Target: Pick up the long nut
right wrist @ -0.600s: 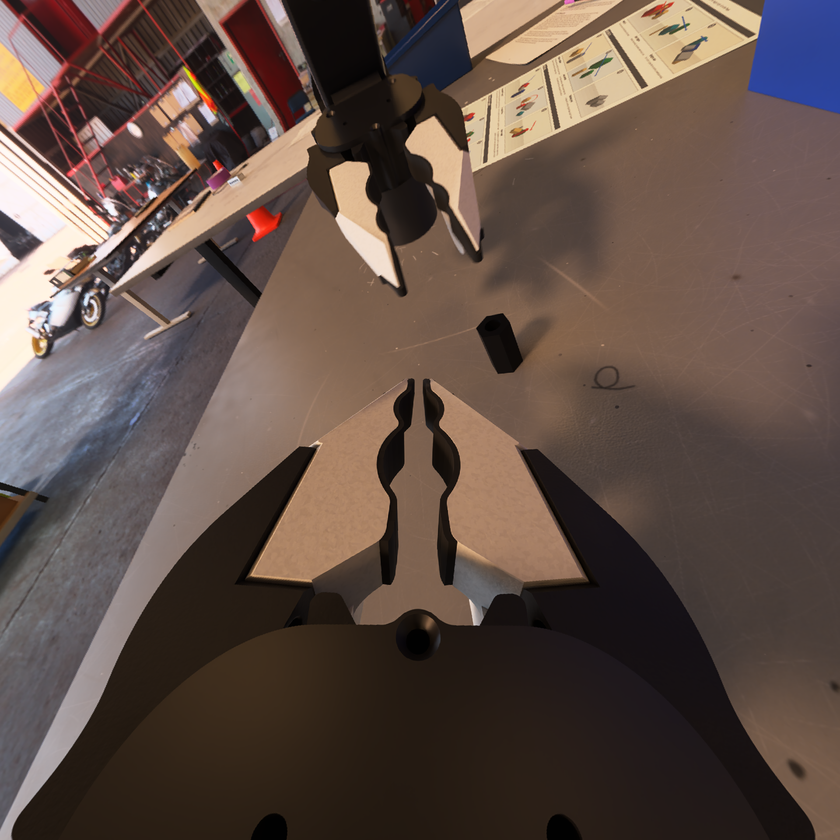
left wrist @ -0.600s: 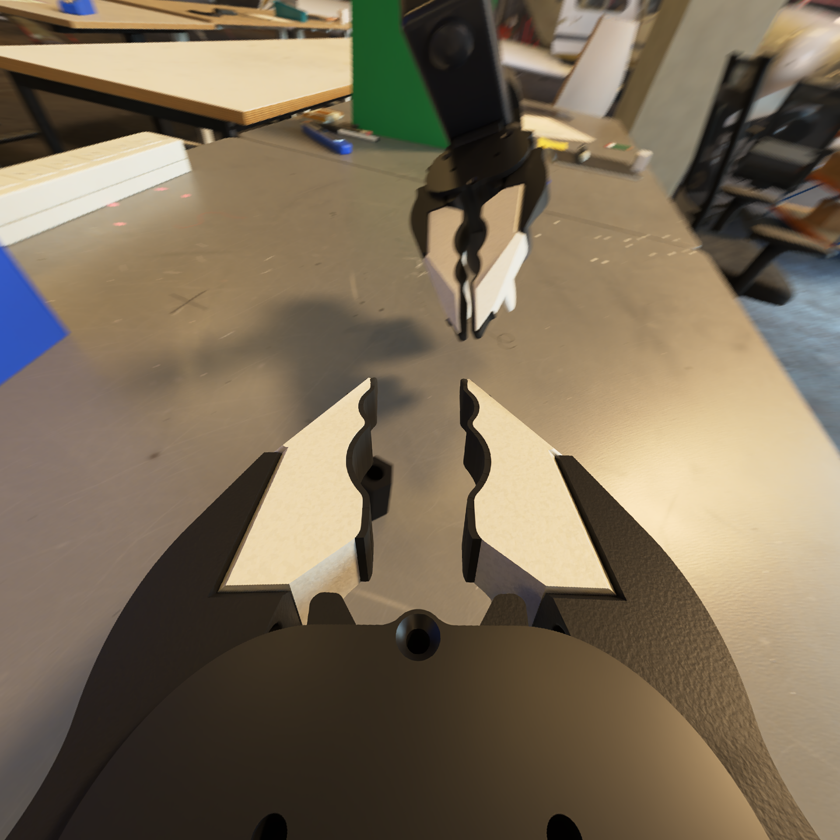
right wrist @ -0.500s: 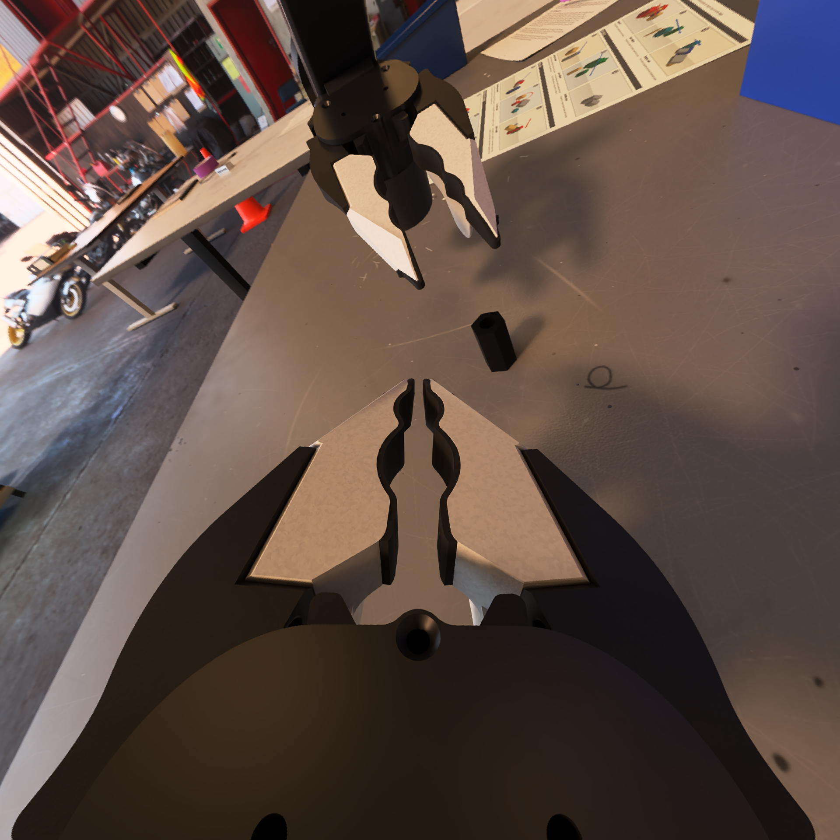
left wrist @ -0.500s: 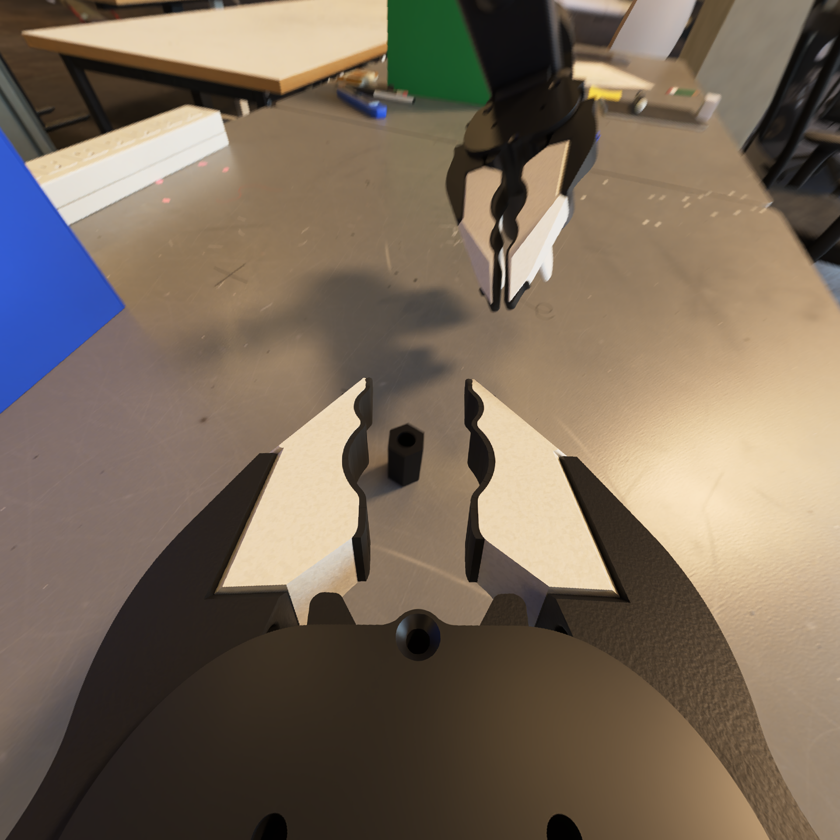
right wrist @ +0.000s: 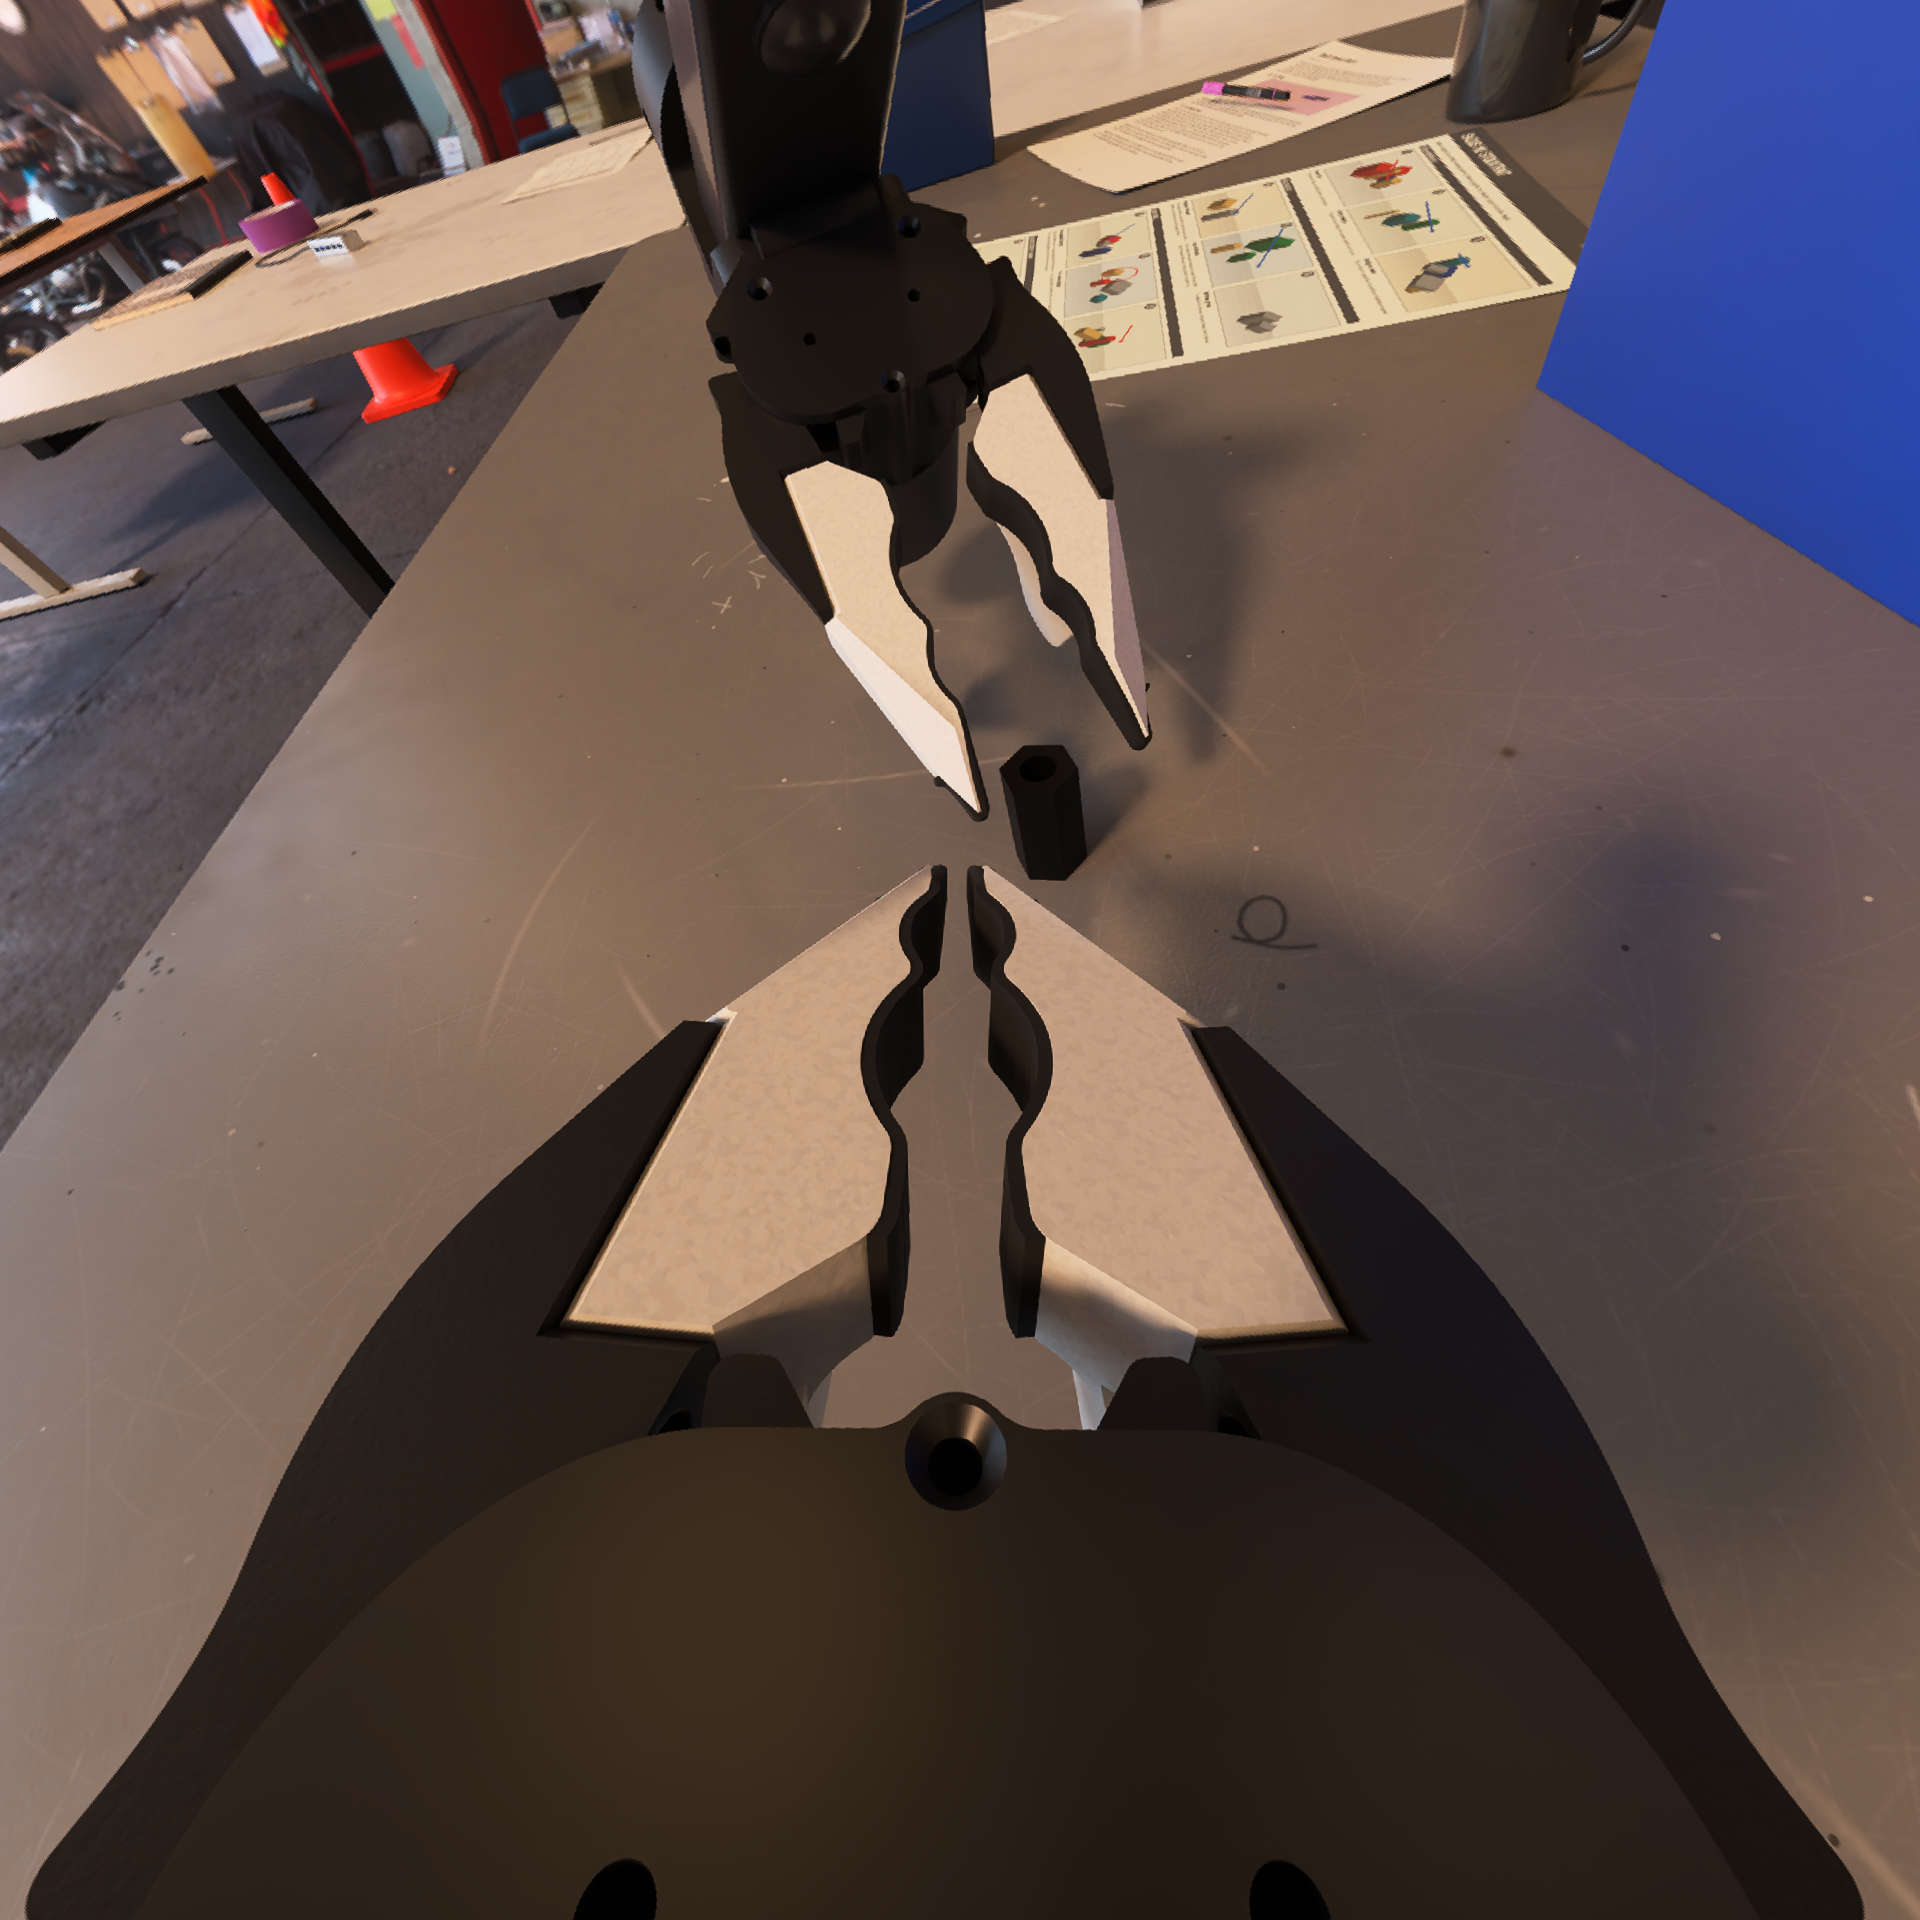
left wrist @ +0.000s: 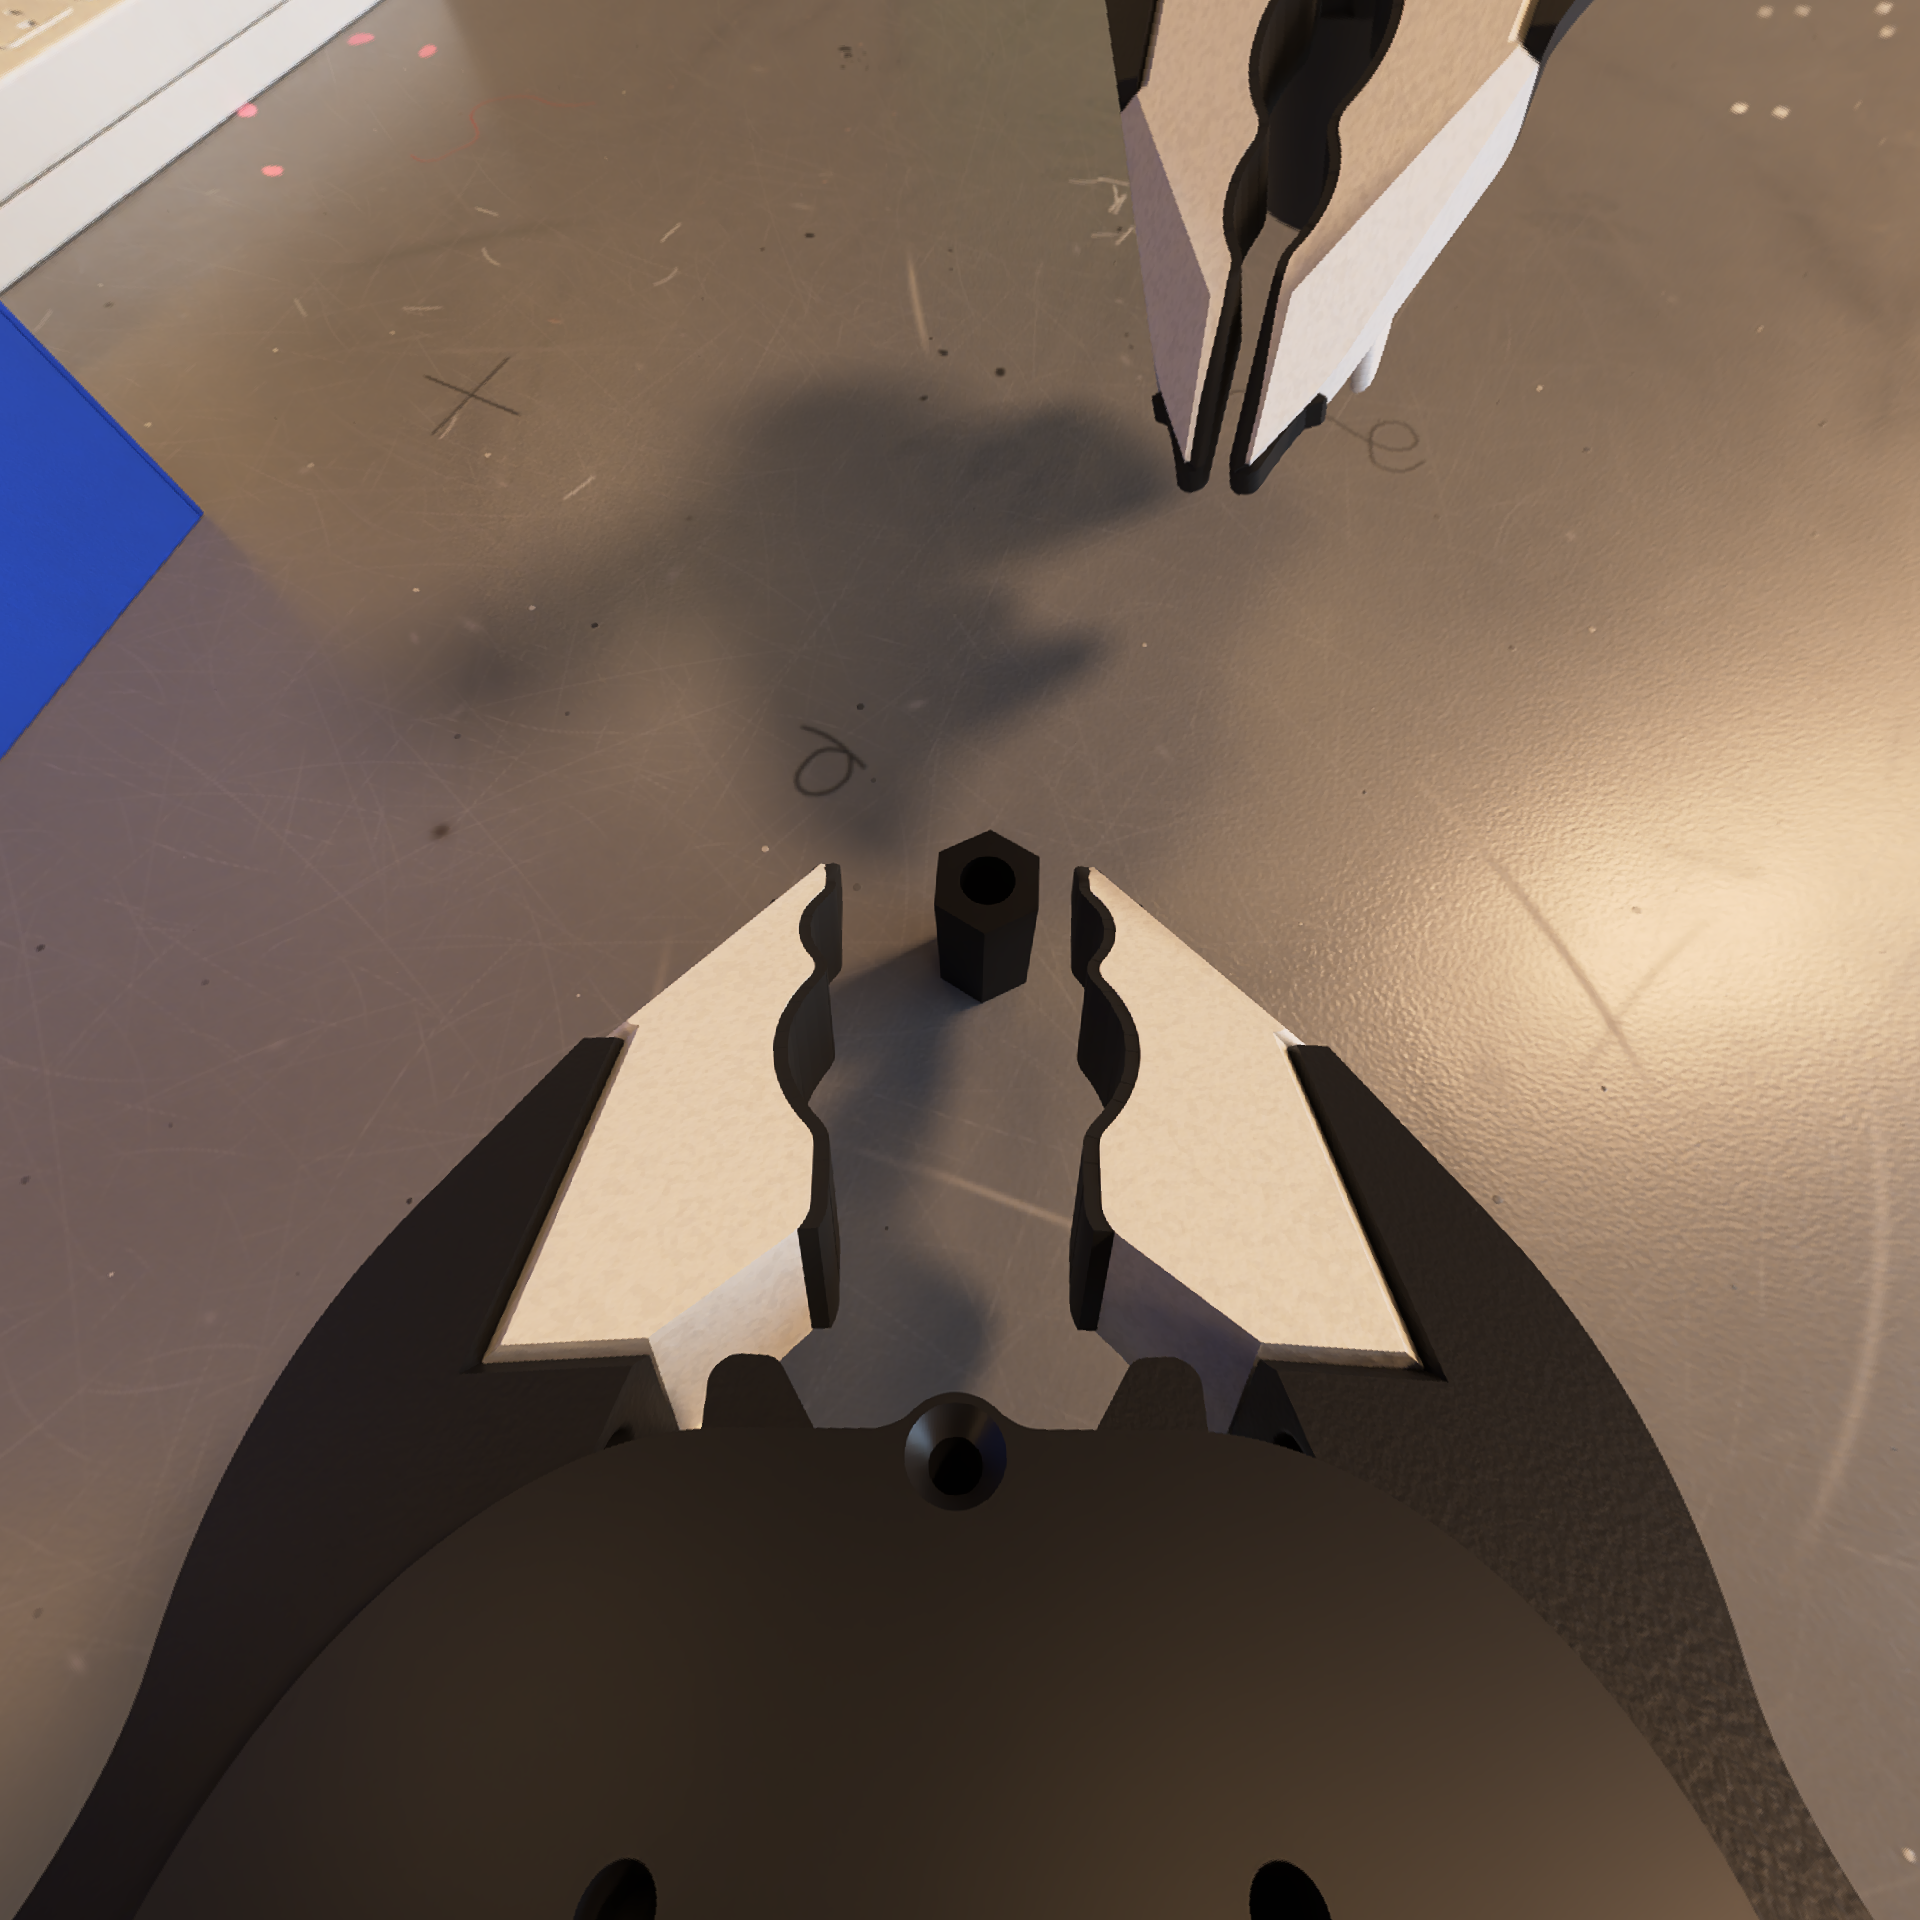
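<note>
The long nut (left wrist: 985, 930) is a black hexagonal sleeve standing upright on the grey table (left wrist: 1507, 831). My left gripper (left wrist: 954, 883) is open, and the nut stands between its two fingertips without touching either. In the right wrist view the left gripper (right wrist: 1055, 771) points steeply down with its fingertips either side of the top of the nut (right wrist: 1042, 821). My right gripper (right wrist: 956, 878) is shut and empty, its tips just short of the nut and a little to its left. It also shows in the left wrist view (left wrist: 1210, 478), beyond the nut.
A blue panel (right wrist: 1766, 312) stands on the table to the right, also seen in the left wrist view (left wrist: 62, 540). A printed sheet (right wrist: 1299, 260) and a dark mug (right wrist: 1517, 52) lie farther back. The table edge (right wrist: 312, 748) runs along the left; an orange cone (right wrist: 400, 379) stands on the floor.
My left gripper has come down and forward, so the nut now stands between its fingertips. It stays open. The right gripper stays shut and has drawn a little closer to the nut.
</note>
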Available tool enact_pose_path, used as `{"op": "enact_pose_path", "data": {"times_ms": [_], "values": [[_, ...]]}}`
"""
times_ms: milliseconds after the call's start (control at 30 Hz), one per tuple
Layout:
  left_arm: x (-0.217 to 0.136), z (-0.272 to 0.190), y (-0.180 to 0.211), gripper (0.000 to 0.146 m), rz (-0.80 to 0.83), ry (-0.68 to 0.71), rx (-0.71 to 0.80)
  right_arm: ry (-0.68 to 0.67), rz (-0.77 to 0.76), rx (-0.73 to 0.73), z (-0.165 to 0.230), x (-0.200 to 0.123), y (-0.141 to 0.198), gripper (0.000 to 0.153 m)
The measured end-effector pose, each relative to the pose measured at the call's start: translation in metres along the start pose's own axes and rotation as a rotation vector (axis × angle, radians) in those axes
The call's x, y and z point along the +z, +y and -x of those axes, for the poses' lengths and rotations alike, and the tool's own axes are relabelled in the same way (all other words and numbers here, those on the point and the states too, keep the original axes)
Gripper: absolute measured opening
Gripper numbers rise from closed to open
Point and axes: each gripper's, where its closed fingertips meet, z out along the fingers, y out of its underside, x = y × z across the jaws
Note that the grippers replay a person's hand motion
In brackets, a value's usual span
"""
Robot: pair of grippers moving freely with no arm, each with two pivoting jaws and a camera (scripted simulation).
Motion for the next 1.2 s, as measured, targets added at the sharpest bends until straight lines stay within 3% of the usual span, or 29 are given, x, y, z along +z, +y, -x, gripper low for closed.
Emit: {"op": "enact_pose_path", "data": {"times_ms": [200,400,800,1200], "values": [[0.006,0.000,0.006,0.038,0.043,-0.004,0.051,-0.001,0.014,0.000,-0.001,0.002,0.003,0.004],[0.008,-0.006,0.005,0.020,0.043,0.048,0.024,0.023,0.027,-0.010,-0.005,0.003,0.006,0.004],[0.012,-0.022,-0.013,0.020,-0.045,0.124,-0.041,0.051,0.012,-0.023,-0.010,-0.001,0.001,0.004],[0.008,-0.025,-0.023,0.020,-0.113,0.142,-0.047,0.093,0.041,-0.125,-0.004,-0.004,-0.003,0.003]]}}
